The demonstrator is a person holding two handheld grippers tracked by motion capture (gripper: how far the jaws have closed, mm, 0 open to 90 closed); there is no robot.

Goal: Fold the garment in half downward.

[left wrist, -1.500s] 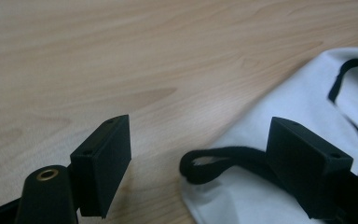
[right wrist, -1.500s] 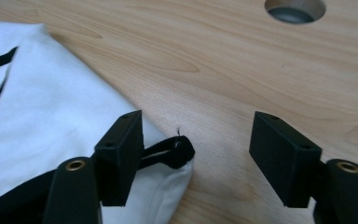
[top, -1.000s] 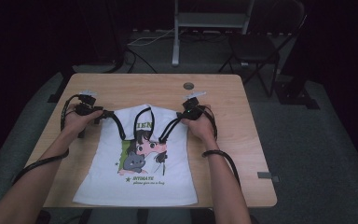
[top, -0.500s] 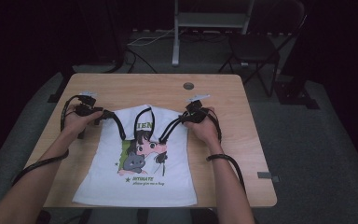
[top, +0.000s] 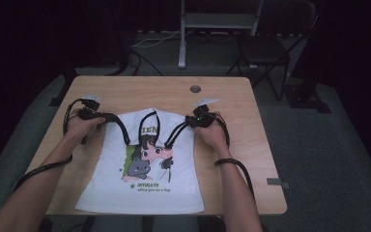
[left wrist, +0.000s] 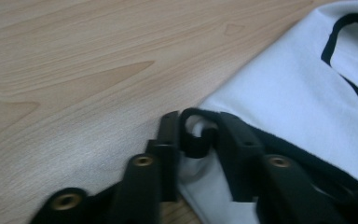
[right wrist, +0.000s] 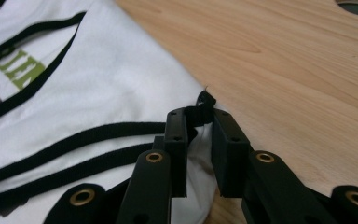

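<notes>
White T-shirt (top: 147, 169) lay flat, print up, on the near half of the wooden table (top: 232, 96); hem toward the person, neckline toward the far side. Black-trimmed sleeves already turned in over the chest, seen as dark loops either side of the cartoon print (top: 147, 159). Judged as a fold in progress: sleeve step done or nearly so, lengthwise folding of the body not yet begun.

Left gripper (left wrist: 193, 140) at the shirt's left shoulder corner; jaws nearly closed, pinching a curl of black trim and white cloth between them. Right gripper (right wrist: 200, 126) at the opposite shoulder corner; jaws likewise narrowed on a bunch of trim and fabric, cloth puckered between the pads. Seen from above, left gripper (top: 94, 115) and right gripper (top: 200, 118) sat level with each other across the neckline, a hand behind each.

Edges: hem lay close to the near table edge, lower left corner almost at it. Shoulders roughly mid-table. Bare wood open beyond the neckline toward the far edge, broken by a round grommet (top: 195, 89). Wider strip of bare top to the right of the shirt than to the left. Cables trailed over forearms on both sides; possible snag on the near edge if the hands were drawn back. Chair (top: 265, 48) and metal stand (top: 217, 24) stood well beyond the table, clear of the work.
</notes>
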